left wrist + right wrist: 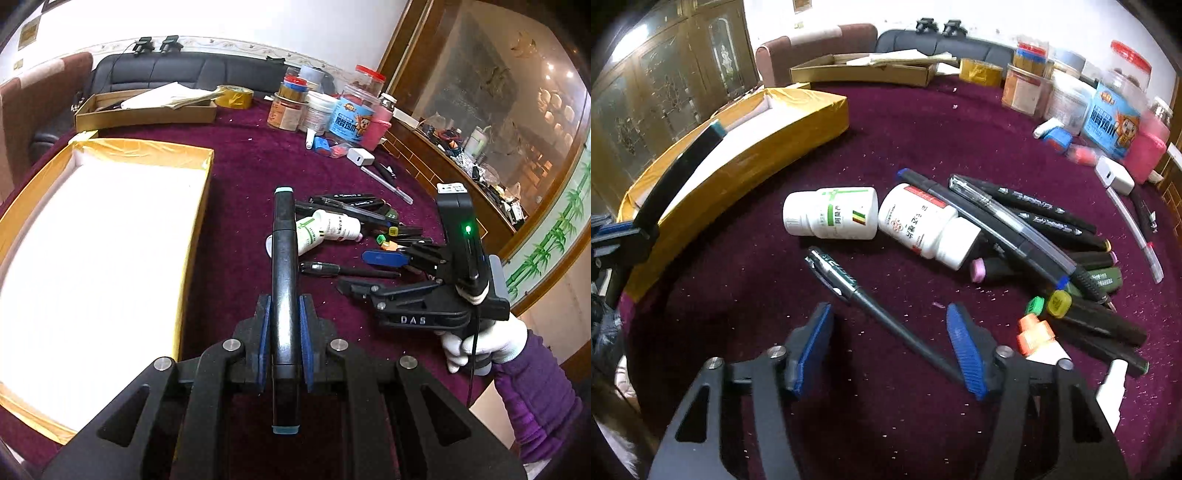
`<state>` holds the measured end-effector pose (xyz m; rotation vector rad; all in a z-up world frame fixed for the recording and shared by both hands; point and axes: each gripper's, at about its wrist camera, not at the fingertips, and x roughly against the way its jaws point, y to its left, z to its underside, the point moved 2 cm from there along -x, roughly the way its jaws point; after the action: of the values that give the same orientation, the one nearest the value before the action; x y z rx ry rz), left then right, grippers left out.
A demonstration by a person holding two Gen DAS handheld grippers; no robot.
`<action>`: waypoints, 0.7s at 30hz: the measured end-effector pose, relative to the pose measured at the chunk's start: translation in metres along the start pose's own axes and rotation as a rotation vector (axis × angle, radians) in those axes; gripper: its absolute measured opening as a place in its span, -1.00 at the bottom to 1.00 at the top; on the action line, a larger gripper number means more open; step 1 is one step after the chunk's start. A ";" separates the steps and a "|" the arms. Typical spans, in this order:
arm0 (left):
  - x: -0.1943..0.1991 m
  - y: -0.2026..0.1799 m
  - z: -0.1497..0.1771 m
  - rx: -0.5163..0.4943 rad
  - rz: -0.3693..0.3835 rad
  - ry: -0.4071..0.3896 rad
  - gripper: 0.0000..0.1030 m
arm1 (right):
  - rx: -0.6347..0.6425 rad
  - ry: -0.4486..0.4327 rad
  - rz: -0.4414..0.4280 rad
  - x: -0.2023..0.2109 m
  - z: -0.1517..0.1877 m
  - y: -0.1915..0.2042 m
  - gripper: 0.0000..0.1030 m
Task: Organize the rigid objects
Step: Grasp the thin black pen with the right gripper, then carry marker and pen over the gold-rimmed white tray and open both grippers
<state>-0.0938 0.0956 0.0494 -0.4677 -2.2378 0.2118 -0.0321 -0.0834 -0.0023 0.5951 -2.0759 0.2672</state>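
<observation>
left wrist view: the black marker (284, 295) clamped between the pads hides part of the white bottle (314, 232) lying beyond the jaws. the gold box (199, 206) left of the jaws is cut off by the frame edge. right wrist view: jars (1108, 110) far beyond the jaws are blurred, labels unreadable; the white tube (1112, 387) right of the jaws is partly hidden by the gripper frame.

Open box (110, 236) sits left on the tablecloth (905, 122); two pill bottles (831, 218) lie side by side right of it, touching a marker pile (1052, 236) further right. A pen (879, 310) lies alone before the bottles. Jars (325, 107) stand behind; flat carton (147, 109) behind the box.
</observation>
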 end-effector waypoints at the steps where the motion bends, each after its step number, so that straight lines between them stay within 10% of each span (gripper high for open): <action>1: -0.001 0.001 0.001 0.004 0.002 -0.001 -0.77 | 0.010 0.006 -0.003 0.003 0.002 0.004 -0.24; 5: 0.000 0.006 0.001 0.016 0.014 -0.008 -0.76 | 0.008 0.033 -0.006 0.008 0.007 0.019 -0.84; 21: 0.021 0.044 -0.013 0.079 0.004 -0.044 -0.76 | -0.325 -0.136 -0.306 0.066 -0.004 0.019 -0.85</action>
<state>-0.0852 0.1444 0.0596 -0.4288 -2.2630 0.3137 -0.0680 -0.0857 0.0558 0.7332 -2.0621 -0.2894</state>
